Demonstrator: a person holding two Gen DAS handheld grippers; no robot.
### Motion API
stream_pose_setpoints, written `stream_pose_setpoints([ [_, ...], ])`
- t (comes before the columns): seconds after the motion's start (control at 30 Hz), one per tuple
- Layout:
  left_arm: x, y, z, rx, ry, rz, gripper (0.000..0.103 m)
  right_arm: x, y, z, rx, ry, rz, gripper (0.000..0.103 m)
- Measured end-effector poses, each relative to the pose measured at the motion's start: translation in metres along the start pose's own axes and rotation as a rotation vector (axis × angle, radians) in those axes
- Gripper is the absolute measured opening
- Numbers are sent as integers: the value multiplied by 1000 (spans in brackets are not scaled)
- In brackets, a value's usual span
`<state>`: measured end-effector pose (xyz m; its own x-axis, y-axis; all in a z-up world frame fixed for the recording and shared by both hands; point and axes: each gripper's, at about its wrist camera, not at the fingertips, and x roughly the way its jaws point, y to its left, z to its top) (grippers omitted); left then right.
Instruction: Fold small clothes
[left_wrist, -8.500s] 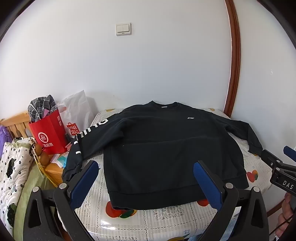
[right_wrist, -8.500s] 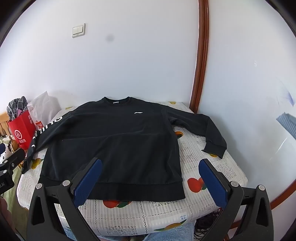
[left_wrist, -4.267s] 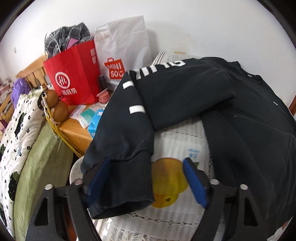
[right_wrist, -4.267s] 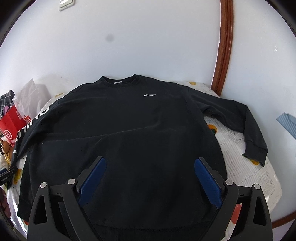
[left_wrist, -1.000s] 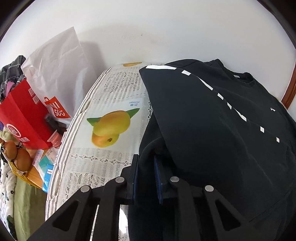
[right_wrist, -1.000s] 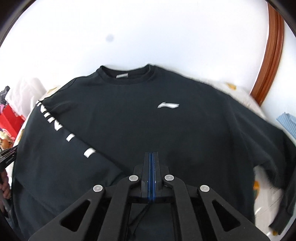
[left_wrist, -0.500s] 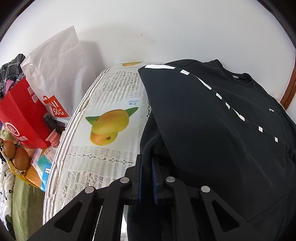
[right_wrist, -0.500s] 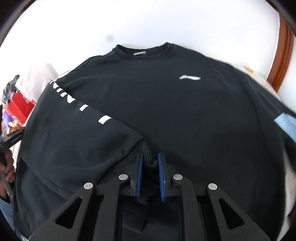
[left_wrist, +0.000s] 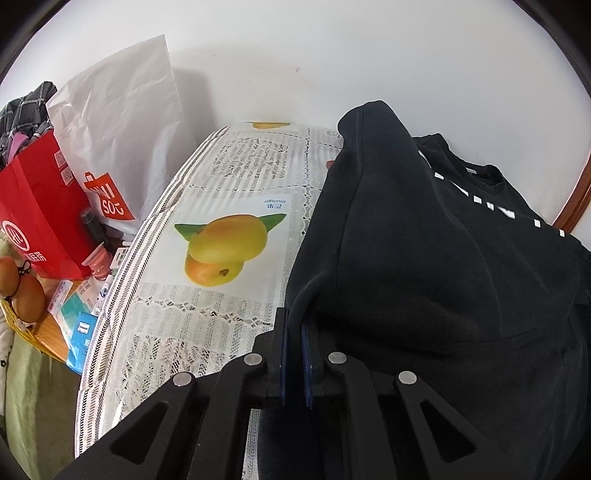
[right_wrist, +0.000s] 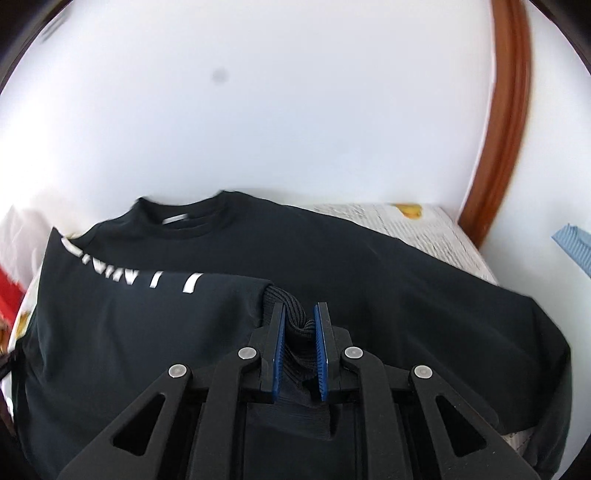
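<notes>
1. The black long-sleeved cotton sweatshirt (left_wrist: 443, 280) lies on a fruit-printed lace tablecloth (left_wrist: 207, 317); white block letters run down the sleeve folded across its body — unreadable here.
2. The left gripper (left_wrist: 295, 332) is clamped tight on a fold of the sweatshirt's left edge.
3. The right gripper (right_wrist: 299, 321) pinches the ribbed cuff (right_wrist: 291, 317) — pads slightly apart, cloth bunched between them.
4. A white paper bag (left_wrist: 122, 147) shows red "SO" lettering; a red paper bag (left_wrist: 40, 221) beside it bears "HL" in a circle.
</notes>
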<state>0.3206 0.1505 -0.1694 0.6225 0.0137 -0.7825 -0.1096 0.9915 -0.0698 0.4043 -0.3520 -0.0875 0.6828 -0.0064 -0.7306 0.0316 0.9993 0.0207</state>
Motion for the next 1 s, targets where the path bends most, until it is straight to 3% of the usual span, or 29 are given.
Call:
stream_pose_setpoints([
  [0.3, -1, -1, 0, -6, 11, 14, 7, 30, -22, -36, 23, 120, -56, 15],
  [0.47, -9, 0, -3, -15, 33, 20, 10, 31, -24, -47, -15, 126, -119, 23],
  [0.53, -14, 0, -7, -18, 46, 11, 20, 15, -25, -53, -32, 109, -123, 27],
  [0.6, -21, -2, -12, -12, 55, -3, 43, -1, -30, -60, -35, 108, -105, 33],
  [0.63, -24, -4, -15, -8, 56, -6, 48, -8, -32, -63, -35, 108, -99, 39],
  [0.77, -40, -12, -32, 30, 55, -3, 50, -48, -47, -93, -49, 89, -108, 57],
  [0.93, -54, -18, -55, 64, 73, 6, 51, -87, -79, -137, -46, 73, -220, 59],
  [1.0, -58, -19, -66, 77, 83, 14, 55, -97, -98, -147, -15, 79, -227, 61],
])
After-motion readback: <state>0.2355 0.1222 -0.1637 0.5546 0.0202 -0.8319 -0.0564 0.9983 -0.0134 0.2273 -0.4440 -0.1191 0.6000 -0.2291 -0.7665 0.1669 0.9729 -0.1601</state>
